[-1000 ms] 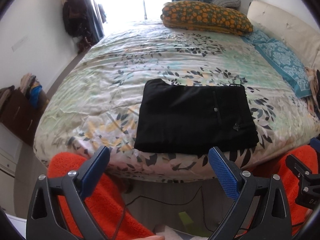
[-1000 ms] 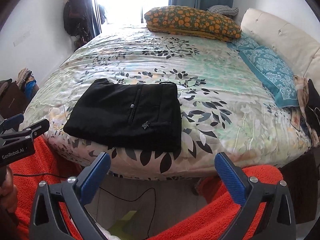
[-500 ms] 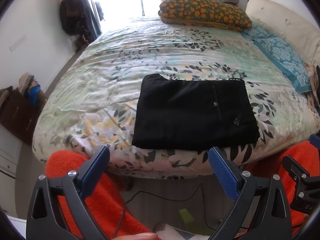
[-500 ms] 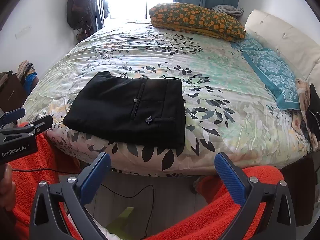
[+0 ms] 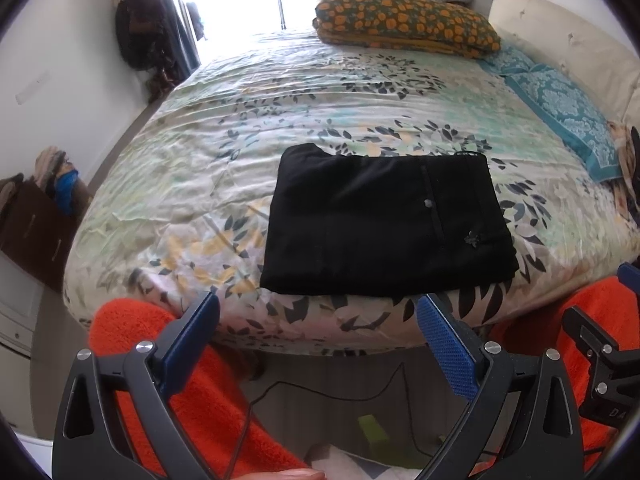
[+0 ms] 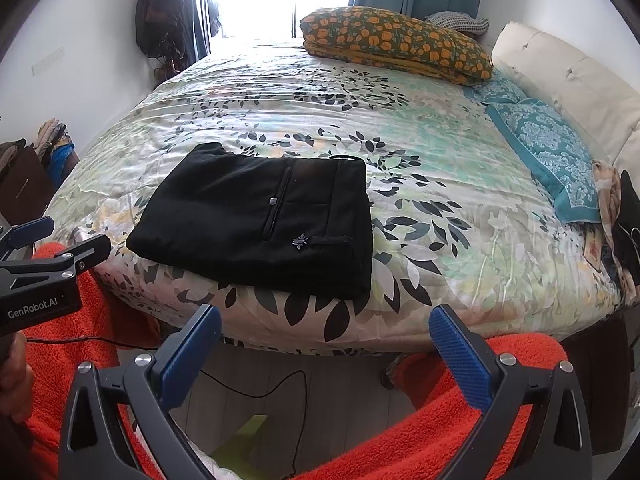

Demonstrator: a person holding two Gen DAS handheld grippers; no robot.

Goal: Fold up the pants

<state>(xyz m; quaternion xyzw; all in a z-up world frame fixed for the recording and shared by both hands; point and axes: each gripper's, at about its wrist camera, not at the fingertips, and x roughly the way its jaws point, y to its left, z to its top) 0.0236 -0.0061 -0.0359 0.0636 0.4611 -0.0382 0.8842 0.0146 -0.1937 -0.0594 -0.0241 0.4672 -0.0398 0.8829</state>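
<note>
The pants (image 5: 384,220) lie folded square on the bed (image 5: 320,92). Leave both hand-held grippers, left (image 5: 318,334) and right (image 6: 326,338), spread and empty. Only square a stray edge if you must.

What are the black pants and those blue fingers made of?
The black pants look like matte woven cloth: they lie soft and flat in a fold, with a small shiny button. The blue fingers of the right gripper seem to be hard plastic or rubber, with a fine dotted grip texture; which one is unclear.

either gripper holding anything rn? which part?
Nothing held. Left gripper and right gripper are both open, off the bed edge; folded black pants lie untouched.
</note>
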